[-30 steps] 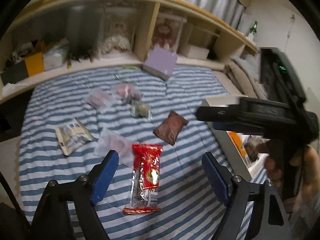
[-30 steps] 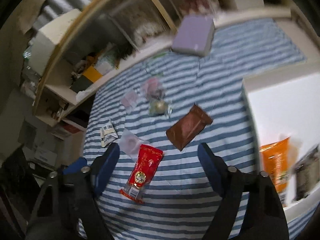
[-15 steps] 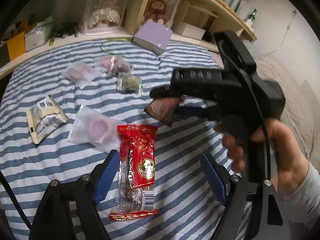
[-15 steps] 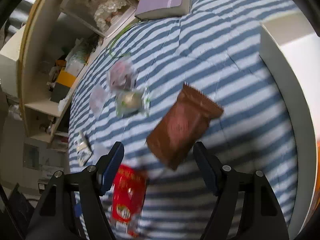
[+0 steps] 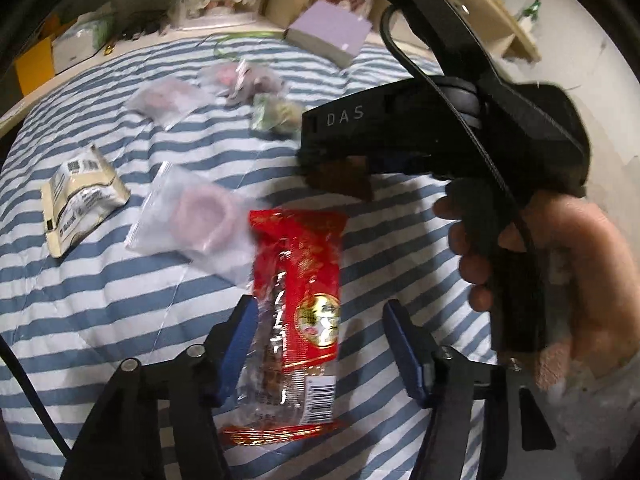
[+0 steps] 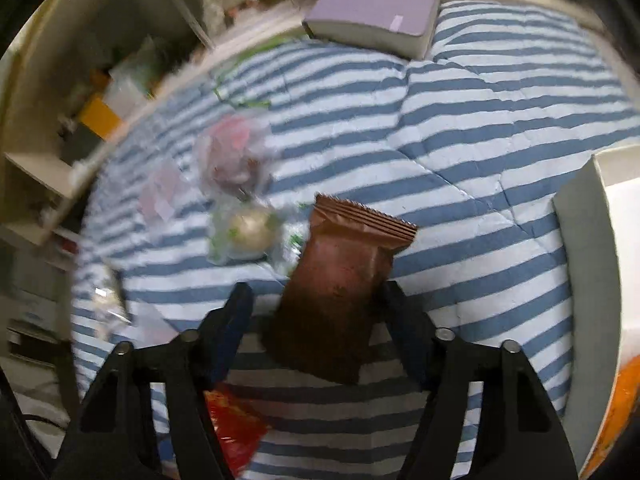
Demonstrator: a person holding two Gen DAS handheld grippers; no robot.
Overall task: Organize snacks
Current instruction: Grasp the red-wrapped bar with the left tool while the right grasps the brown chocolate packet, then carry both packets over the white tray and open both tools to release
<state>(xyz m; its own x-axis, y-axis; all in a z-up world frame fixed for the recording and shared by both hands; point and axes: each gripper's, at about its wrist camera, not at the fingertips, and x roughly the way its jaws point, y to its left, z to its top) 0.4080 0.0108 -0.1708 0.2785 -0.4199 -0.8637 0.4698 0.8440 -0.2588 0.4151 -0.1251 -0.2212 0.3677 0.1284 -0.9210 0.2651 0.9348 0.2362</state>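
Left gripper straddles the near half of the red pack, jaws closing, pack between them. Left pad looks at the wrapper's edge, right pad apart — not clamped yet. The pack lies flat on the striped quilt, long axis running near to far. Left of it: a clear bag, then a white pack. Right, a hand holds the other tool, nose down over a brown packet.

Right view: right gripper frames the brown packet's near half, jaws closing. Right finger seems to touch the packet's edge, left stands off. A white box sits at the right, a purple book far.

Step in hand, as I judge it: a double pickup — one snack per tool. Next calls for finishing both squeezes low on the quilt, then lifting; the box looks the likely destination. Thin slick wrappers may slip.
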